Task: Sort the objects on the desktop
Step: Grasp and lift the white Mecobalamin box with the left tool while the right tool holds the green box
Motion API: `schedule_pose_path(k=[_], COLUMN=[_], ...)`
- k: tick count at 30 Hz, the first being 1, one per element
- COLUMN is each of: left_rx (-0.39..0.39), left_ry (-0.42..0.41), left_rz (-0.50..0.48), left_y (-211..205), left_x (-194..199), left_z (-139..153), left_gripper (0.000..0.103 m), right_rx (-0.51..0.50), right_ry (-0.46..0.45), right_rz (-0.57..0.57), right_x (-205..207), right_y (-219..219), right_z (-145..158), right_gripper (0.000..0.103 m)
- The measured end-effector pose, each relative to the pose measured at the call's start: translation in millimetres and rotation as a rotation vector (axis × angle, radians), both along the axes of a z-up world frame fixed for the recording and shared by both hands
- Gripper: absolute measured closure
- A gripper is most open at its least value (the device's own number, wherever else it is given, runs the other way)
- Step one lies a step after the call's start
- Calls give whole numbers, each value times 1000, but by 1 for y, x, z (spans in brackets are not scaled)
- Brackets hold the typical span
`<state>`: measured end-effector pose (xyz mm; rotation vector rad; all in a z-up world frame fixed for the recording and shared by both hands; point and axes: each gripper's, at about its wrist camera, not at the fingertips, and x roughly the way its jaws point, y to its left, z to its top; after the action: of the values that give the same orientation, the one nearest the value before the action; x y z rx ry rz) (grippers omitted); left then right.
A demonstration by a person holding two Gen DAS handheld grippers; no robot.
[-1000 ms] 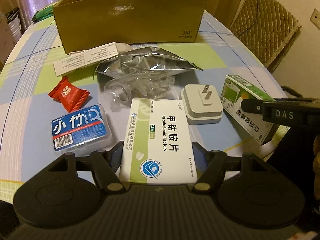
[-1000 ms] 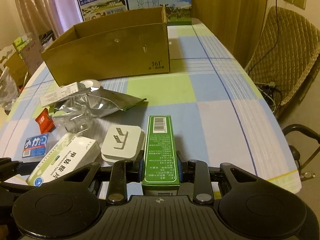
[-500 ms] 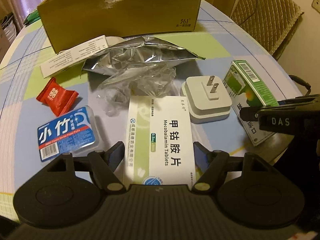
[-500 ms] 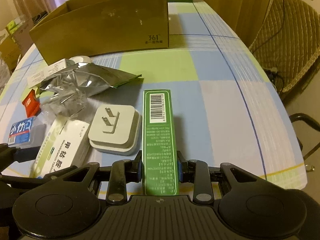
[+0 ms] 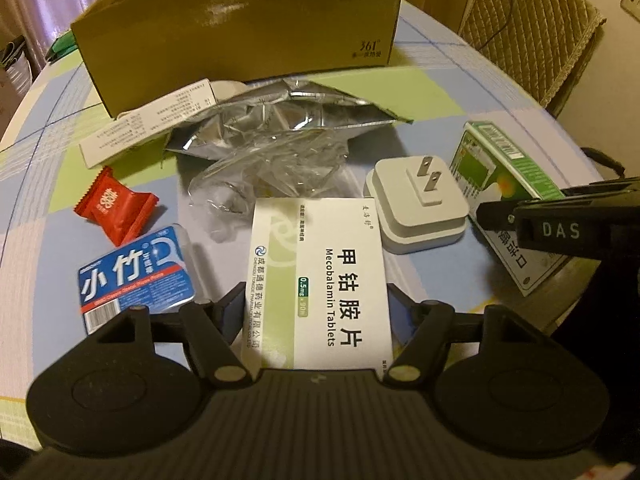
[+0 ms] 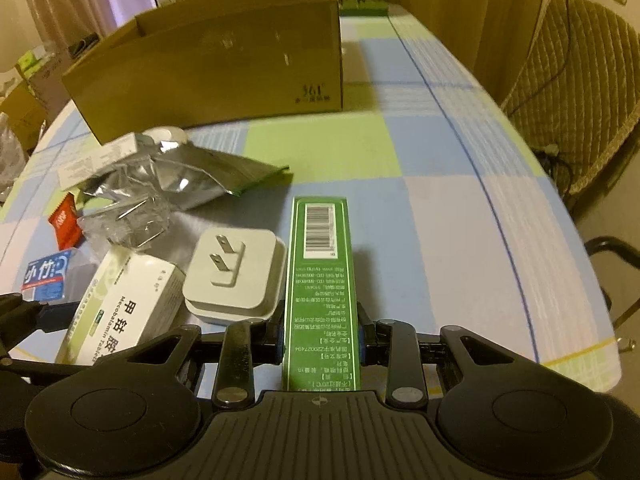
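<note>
Beside the white plug adapter [image 6: 234,276], the right tongs [image 6: 321,334] clamped the green box [image 6: 320,280]; on its other side, the left tongs [image 5: 316,312] stood spread around the white tablet box [image 5: 320,280] on the surface [image 6: 440,220].

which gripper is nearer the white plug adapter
Right. The right gripper, shut on the green box, sits right beside the white plug adapter. The left gripper straddles the Mecobalamin box, just past it.

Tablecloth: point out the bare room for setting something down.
Bare tablecloth lies right of the green carton, up to the cardboard box. Crowded left: white plug adapter, Mecobalamin box, foil bag.
</note>
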<state>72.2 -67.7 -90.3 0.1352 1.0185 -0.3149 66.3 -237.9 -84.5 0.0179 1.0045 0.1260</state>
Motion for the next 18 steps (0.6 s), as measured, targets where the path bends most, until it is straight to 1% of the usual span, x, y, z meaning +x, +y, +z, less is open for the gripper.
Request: schedule_pose_path(k=[4,12,18], left_rx=[-17,-24,-28], left_ry=[-16,-43,-68], left_rz=[0,-2,7], left_y=[1,1,5], left_x=[-7,-14,-22], left_z=[14,27,40], left_gripper=[37,37,37], right_rx=[1,-2,4], right_ry=[-31,-71,-102], right_rz=[-8,-26,-19], right_x=[-6,-16,-23], right_y=[-2,-11,-9], right_z=[10,26,38], right_gripper=[76,76,76])
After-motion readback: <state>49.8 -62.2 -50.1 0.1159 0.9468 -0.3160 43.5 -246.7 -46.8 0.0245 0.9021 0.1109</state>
